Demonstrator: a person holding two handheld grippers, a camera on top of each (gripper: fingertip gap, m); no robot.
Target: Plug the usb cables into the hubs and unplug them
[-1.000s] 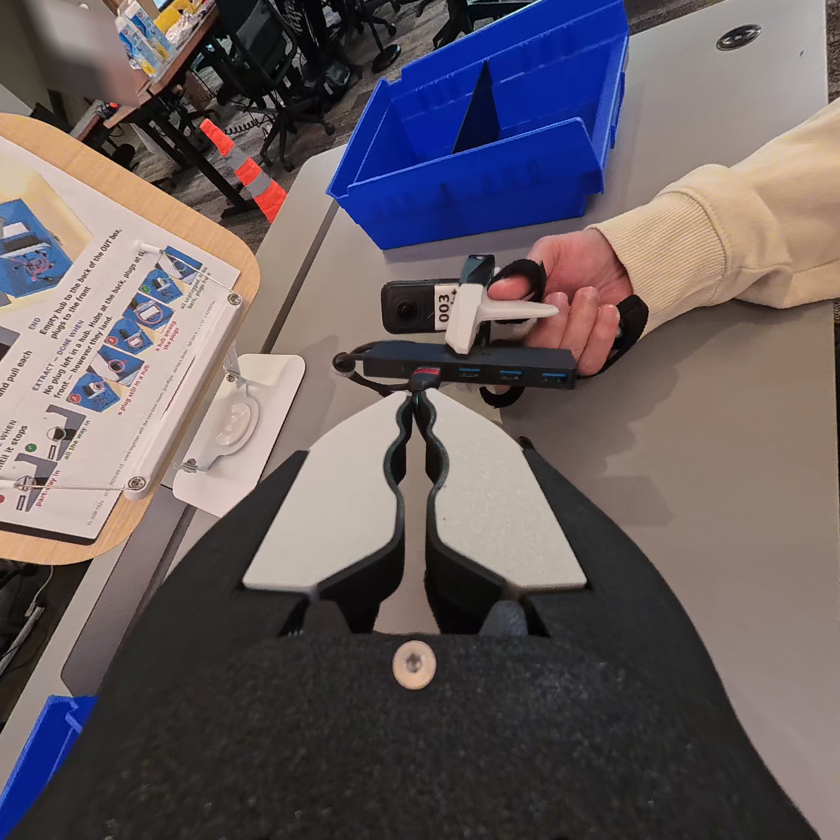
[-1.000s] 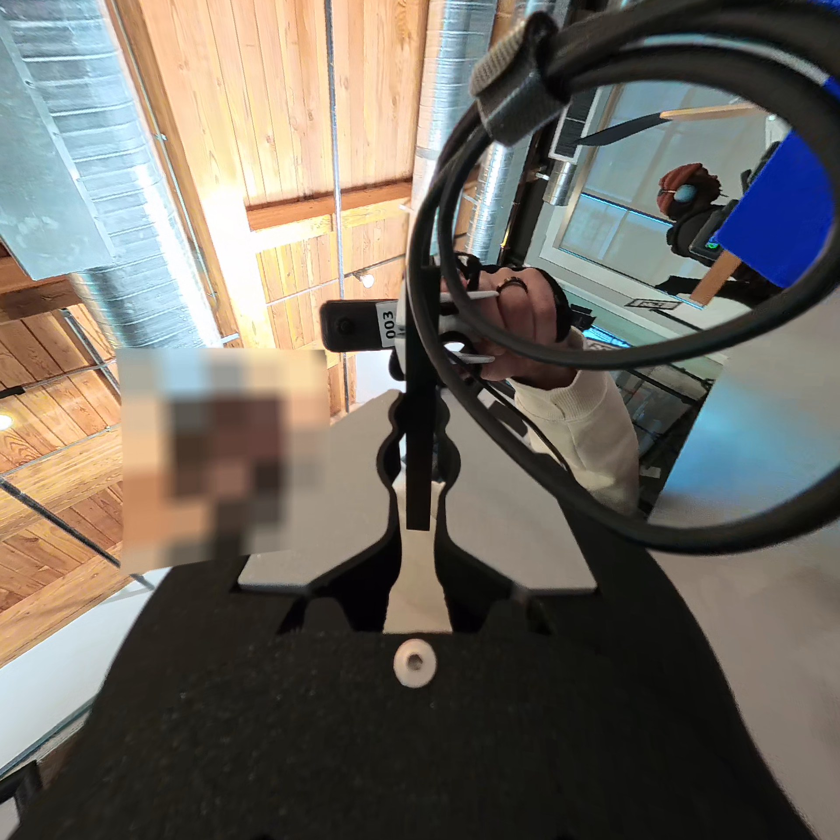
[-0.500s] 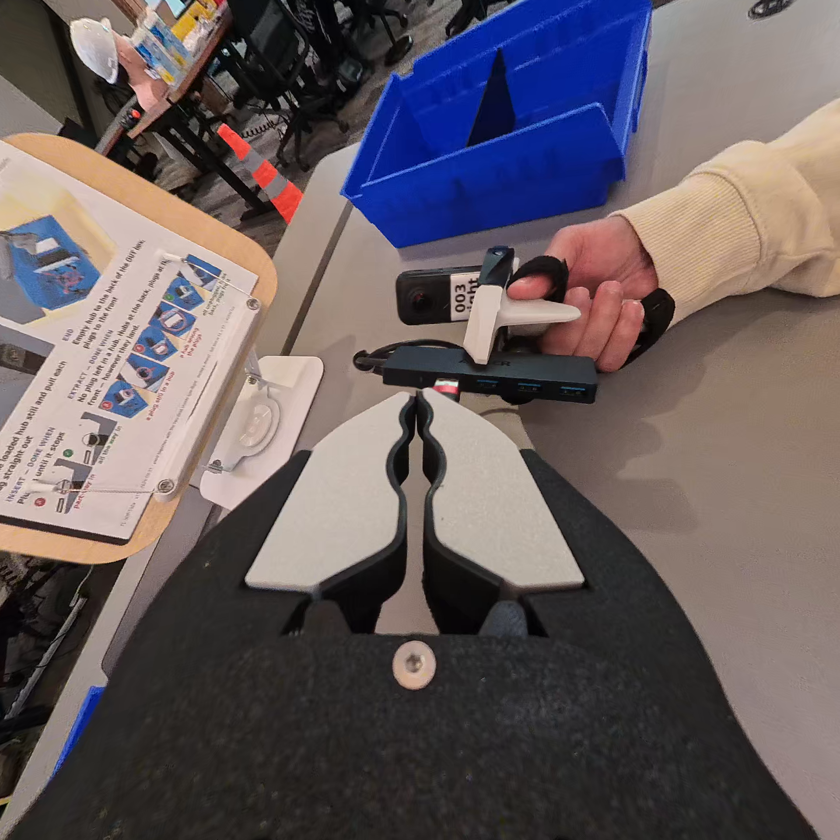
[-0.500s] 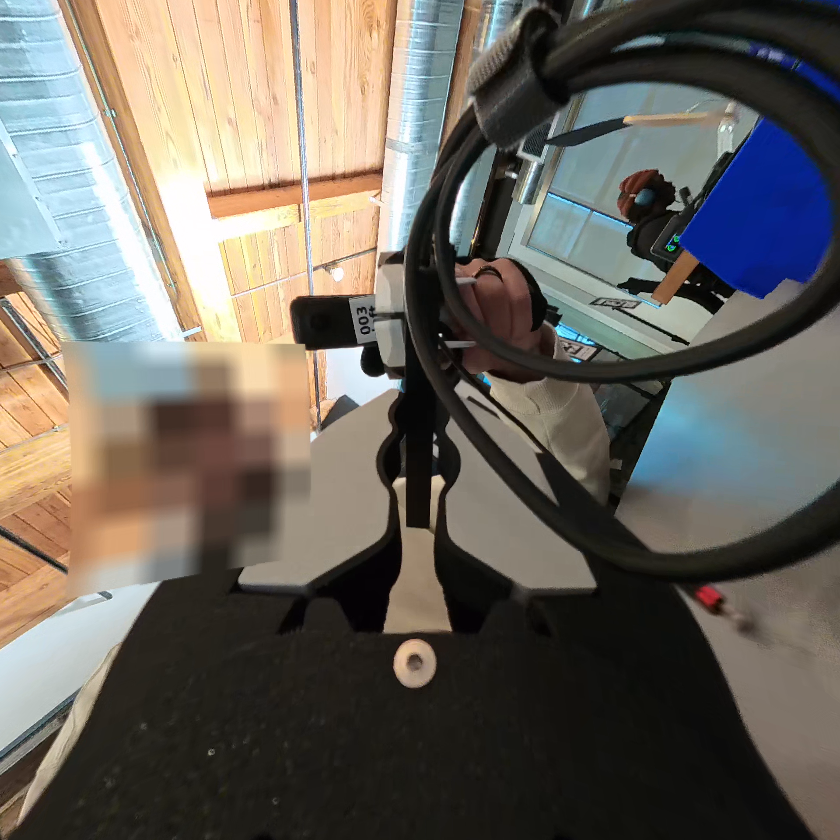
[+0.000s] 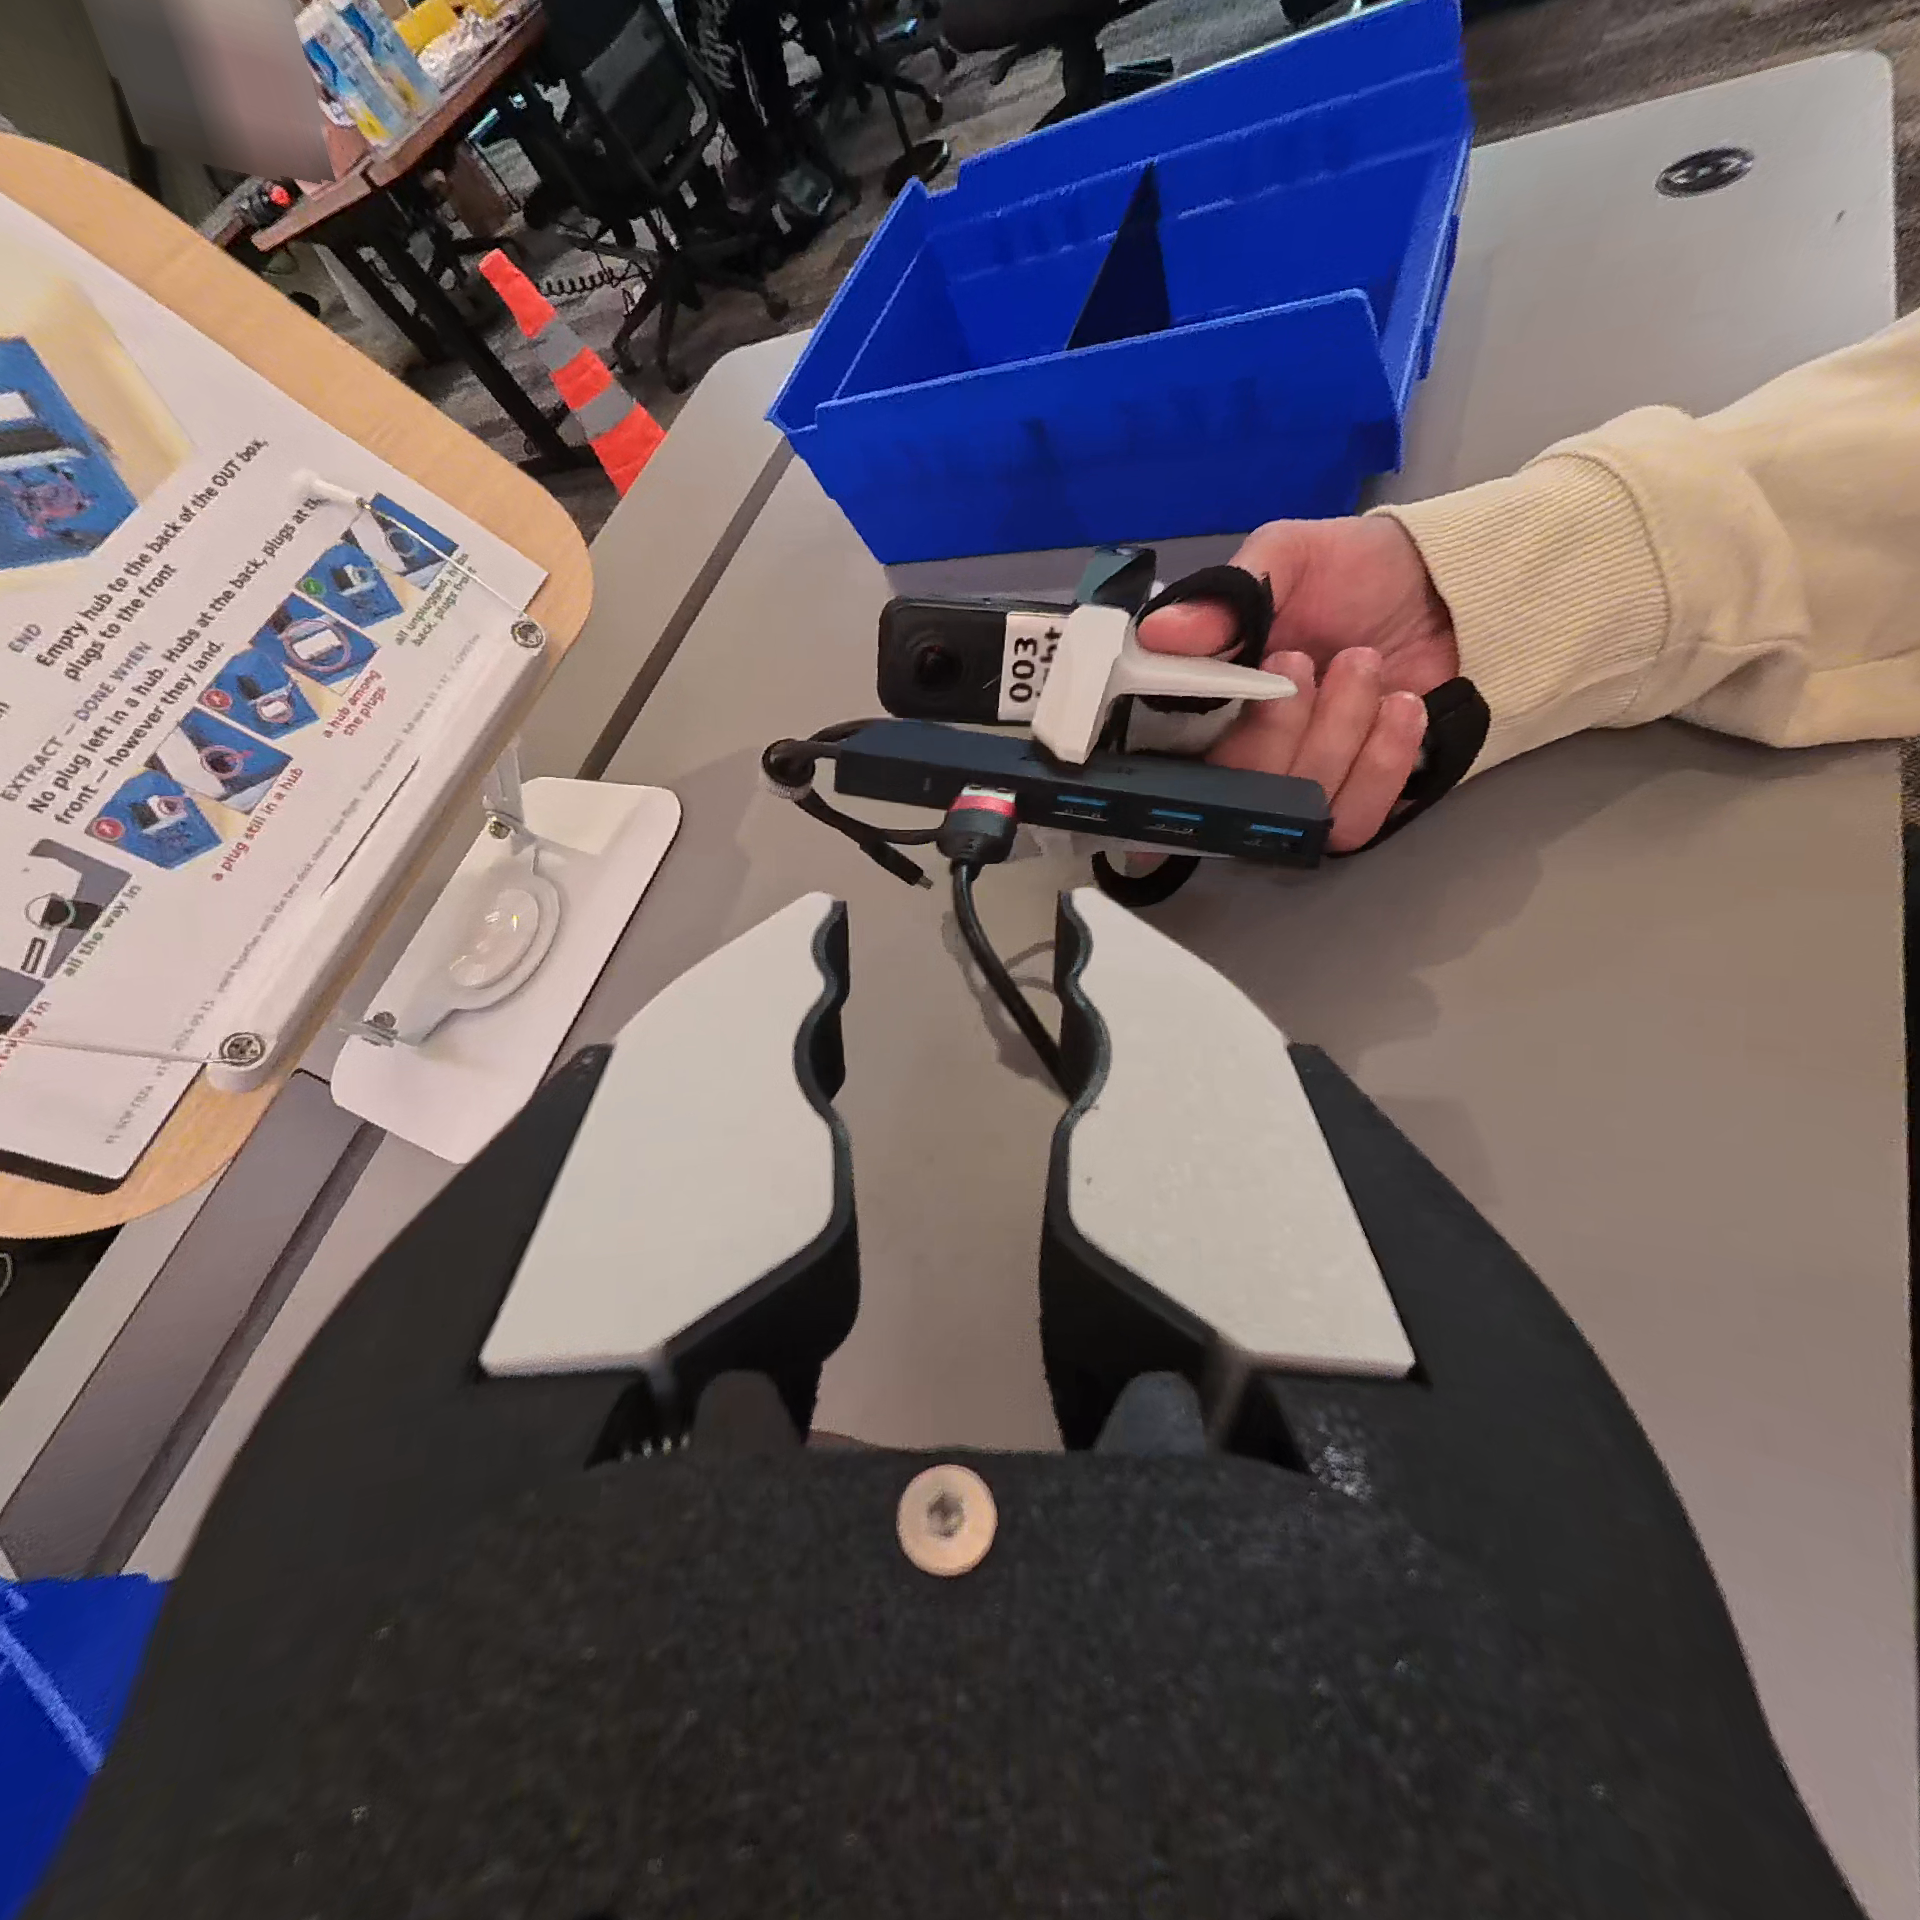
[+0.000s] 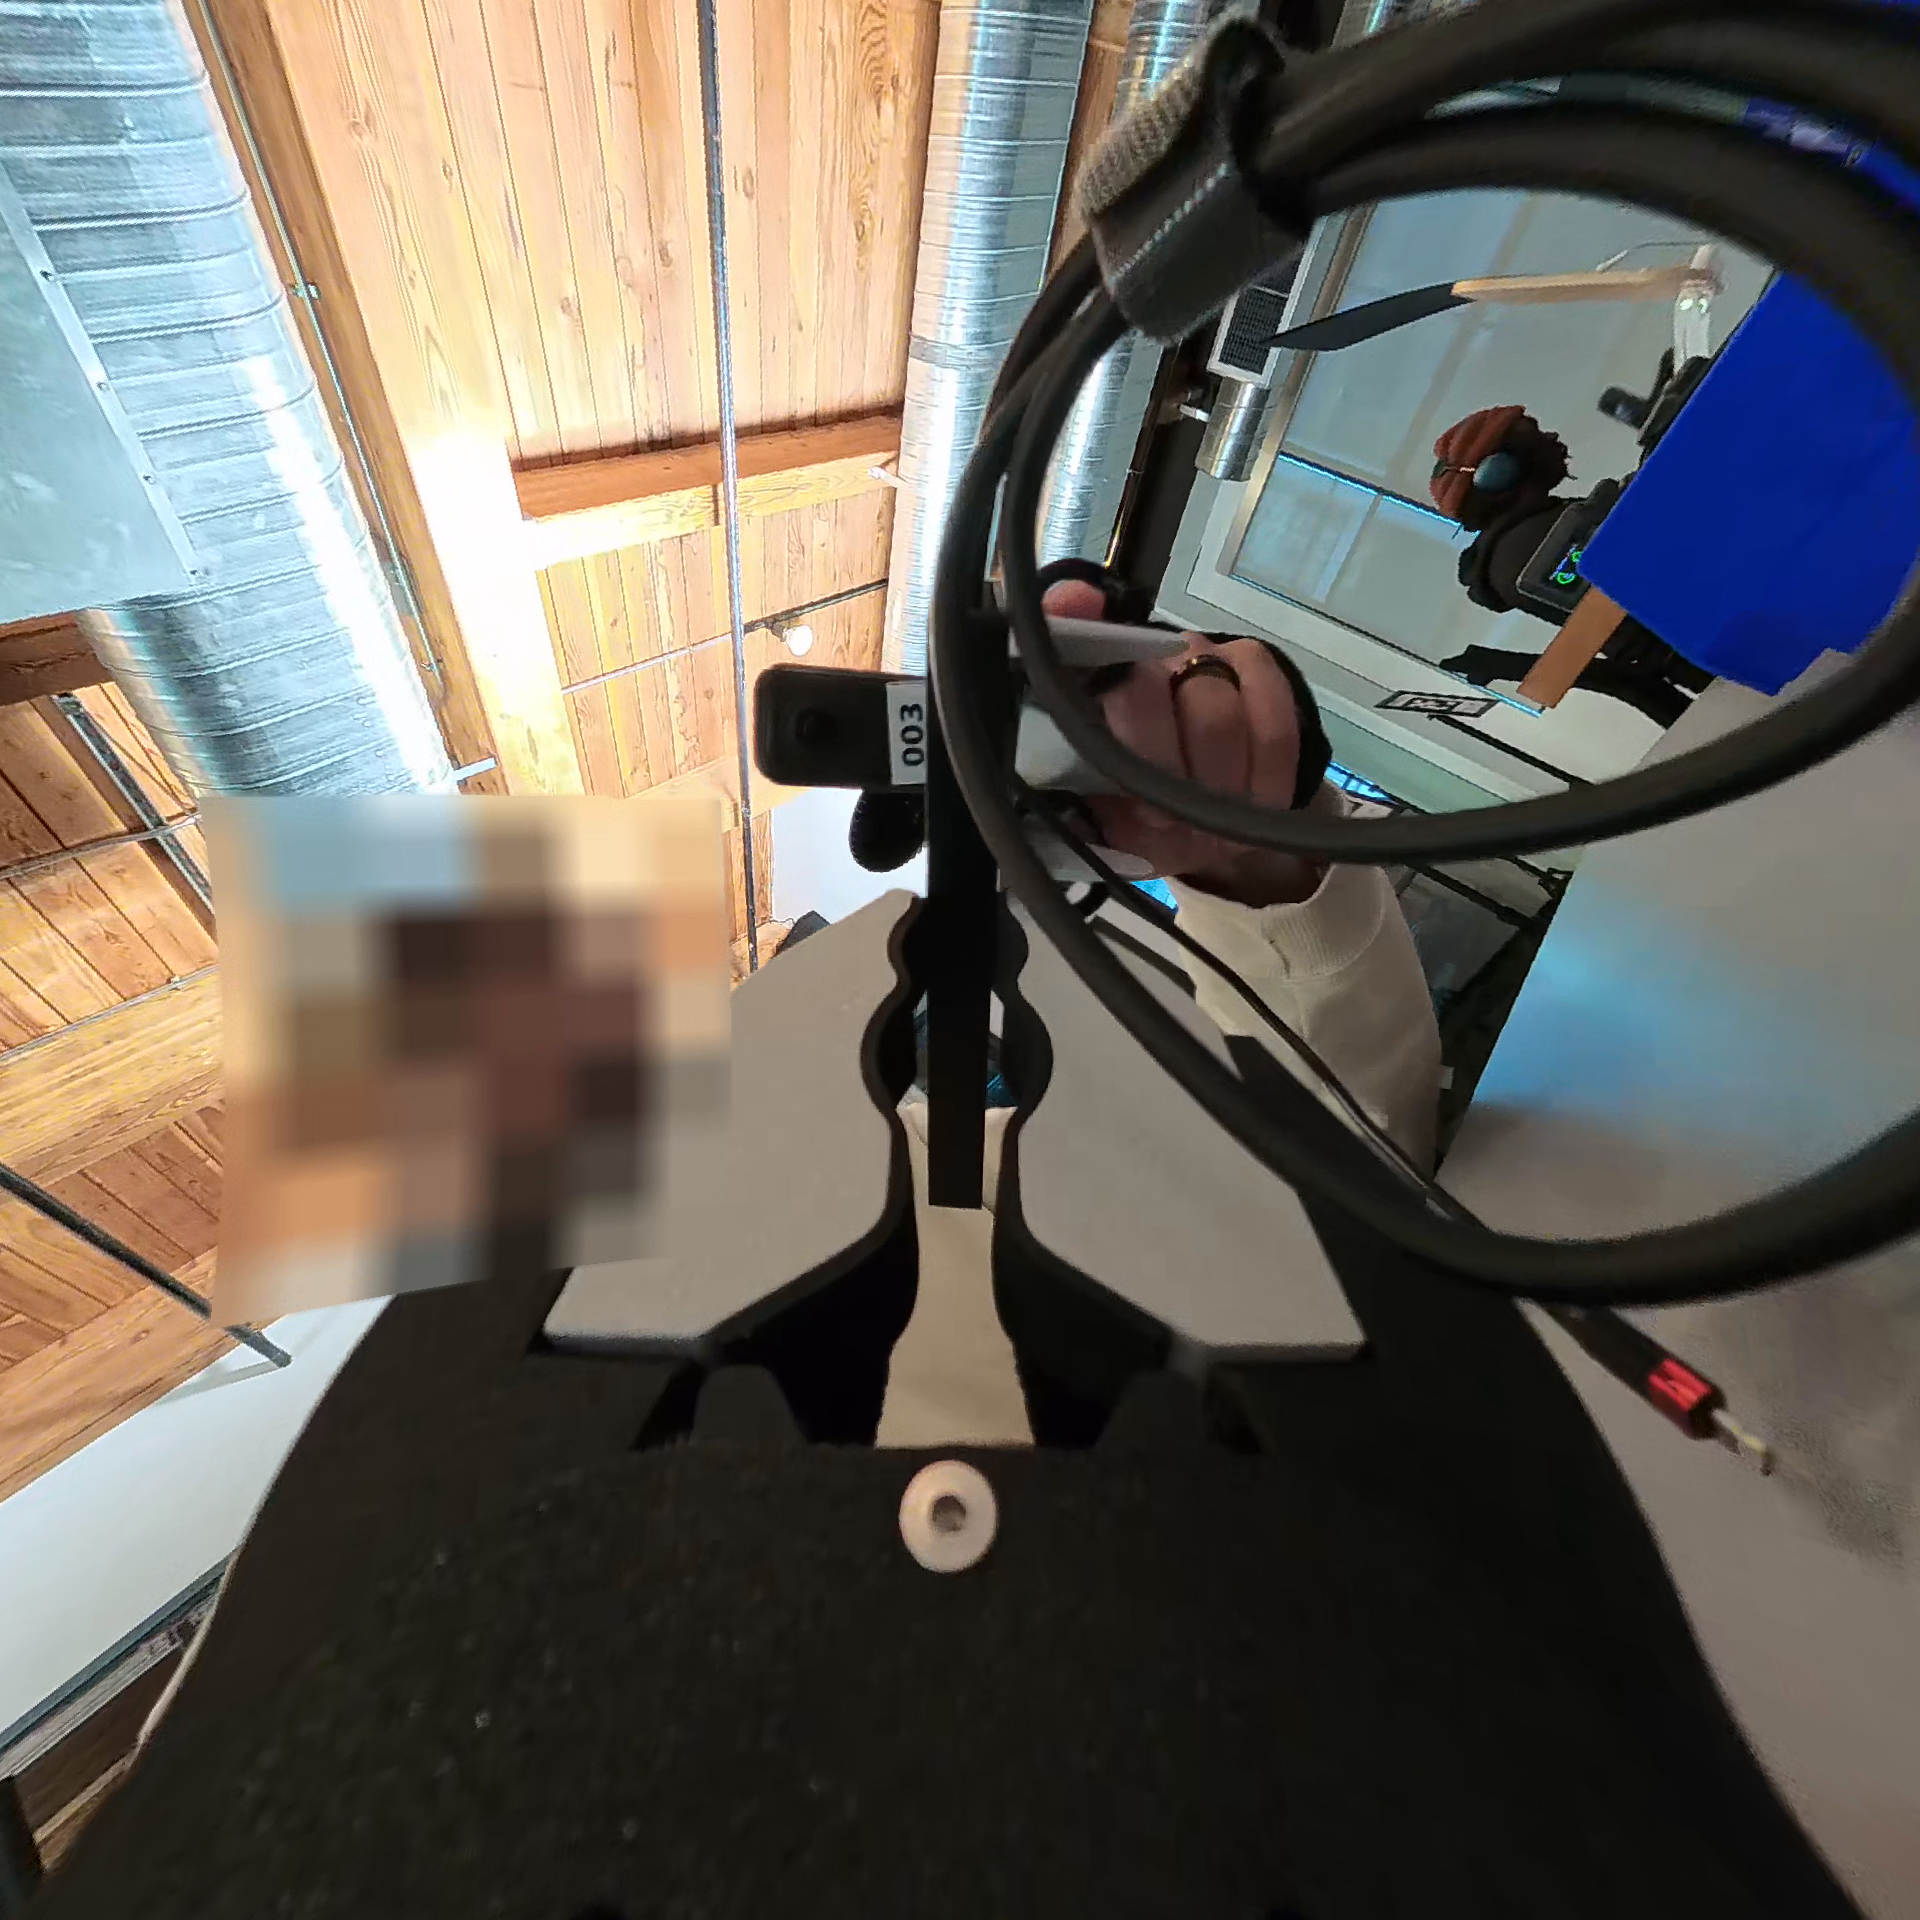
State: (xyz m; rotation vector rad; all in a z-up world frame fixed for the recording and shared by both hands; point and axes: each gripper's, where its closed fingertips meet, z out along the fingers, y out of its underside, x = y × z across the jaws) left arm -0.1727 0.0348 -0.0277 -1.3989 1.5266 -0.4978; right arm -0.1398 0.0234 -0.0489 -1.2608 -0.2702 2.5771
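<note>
Left gripper: my fingers stood apart, nothing between the pads; the cable ran down the gap nearer the right finger, whether touching it I could not tell. Just ahead of my tips, the red plug sat in the hub, in the port nearest the lead end; three blue ports to the right stood empty. I judged this insertion done, the grip let go because the plug held itself.

Right gripper: fingers clamped on the hub's thin edge, which ran straight up between them. Holding it raised off the table braced it against the push. The hub's own coiled lead, strapped, looped to the right of the fingers.

Blue bin lay beyond the hub, instruction sheet left of my fingers
</note>
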